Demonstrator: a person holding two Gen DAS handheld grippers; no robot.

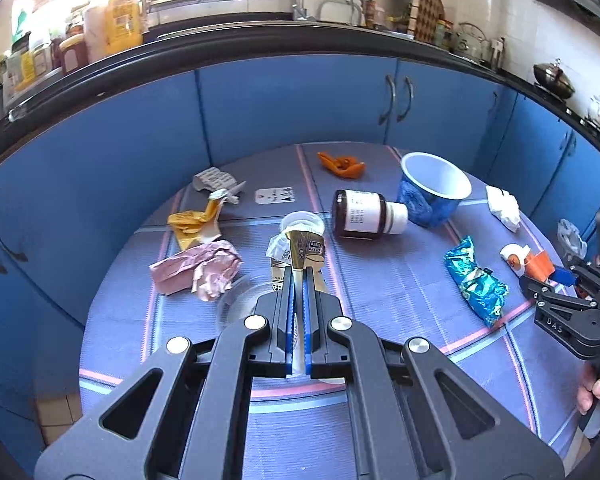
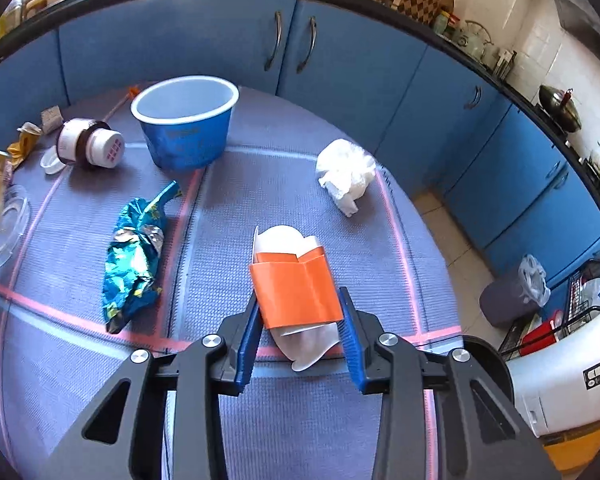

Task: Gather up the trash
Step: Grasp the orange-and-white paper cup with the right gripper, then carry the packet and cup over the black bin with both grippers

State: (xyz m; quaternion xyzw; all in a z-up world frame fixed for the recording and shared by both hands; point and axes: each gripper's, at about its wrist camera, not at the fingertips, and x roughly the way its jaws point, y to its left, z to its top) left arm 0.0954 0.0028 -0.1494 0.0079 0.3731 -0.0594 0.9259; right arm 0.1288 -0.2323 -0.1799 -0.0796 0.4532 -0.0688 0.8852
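My left gripper [image 1: 299, 270] is shut on a gold and white wrapper [image 1: 304, 249], held above the round table [image 1: 380, 360]. My right gripper [image 2: 300, 300] is shut on an orange and white paper carton [image 2: 296, 288]; it also shows at the right of the left wrist view [image 1: 548, 276]. A blue paper cup [image 2: 186, 128] stands upright at the back. Loose trash lies around: a teal foil wrapper [image 2: 134, 256], a crumpled white tissue [image 2: 346, 172], a brown bottle [image 1: 366, 214] on its side, a pink crumpled wrapper [image 1: 198, 270], a yellow wrapper [image 1: 194, 222], orange peel [image 1: 340, 164].
Blue cabinets [image 1: 292, 96] with a black counter curve behind the table. A clear plastic lid [image 1: 240, 300] lies under my left gripper. A grey bin with a bag [image 2: 512, 292] and a wire rack [image 2: 572, 304] stand on the floor to the right.
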